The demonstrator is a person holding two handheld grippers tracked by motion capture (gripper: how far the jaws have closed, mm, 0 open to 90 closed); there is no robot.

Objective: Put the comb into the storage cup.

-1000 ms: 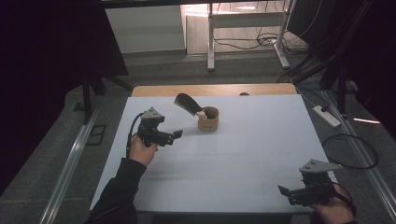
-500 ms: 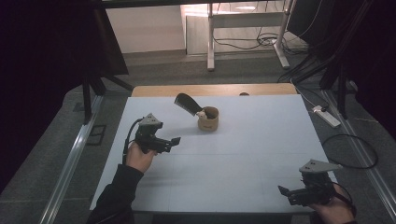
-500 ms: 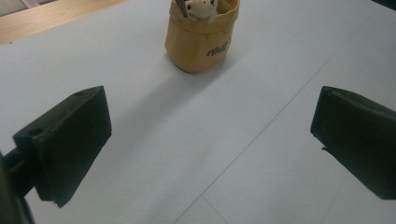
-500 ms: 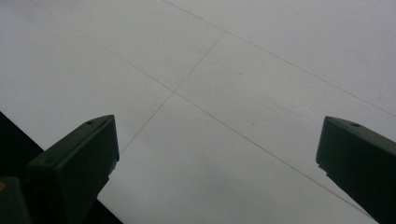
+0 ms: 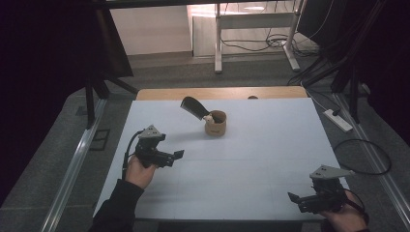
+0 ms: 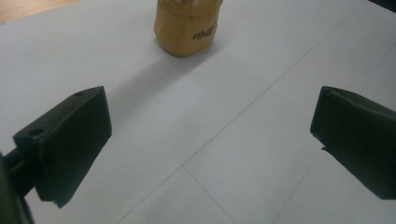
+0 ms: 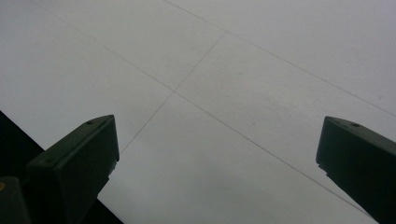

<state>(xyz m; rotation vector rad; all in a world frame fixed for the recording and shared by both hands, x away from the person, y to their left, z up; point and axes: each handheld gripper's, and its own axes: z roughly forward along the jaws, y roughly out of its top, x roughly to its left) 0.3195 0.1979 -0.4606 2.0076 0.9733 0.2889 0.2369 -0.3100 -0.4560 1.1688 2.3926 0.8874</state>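
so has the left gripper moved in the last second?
Yes. The left gripper has pulled back toward the person and away from the tan cup, jaws open.

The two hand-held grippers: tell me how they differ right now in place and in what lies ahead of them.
The left hand-held gripper sits at the table's left side, midway up; the right hand-held gripper is at the near right corner. The left one's own view looks toward the tan cup ahead; the right one's view looks at bare white surface. Both have their jaws wide apart and hold nothing.
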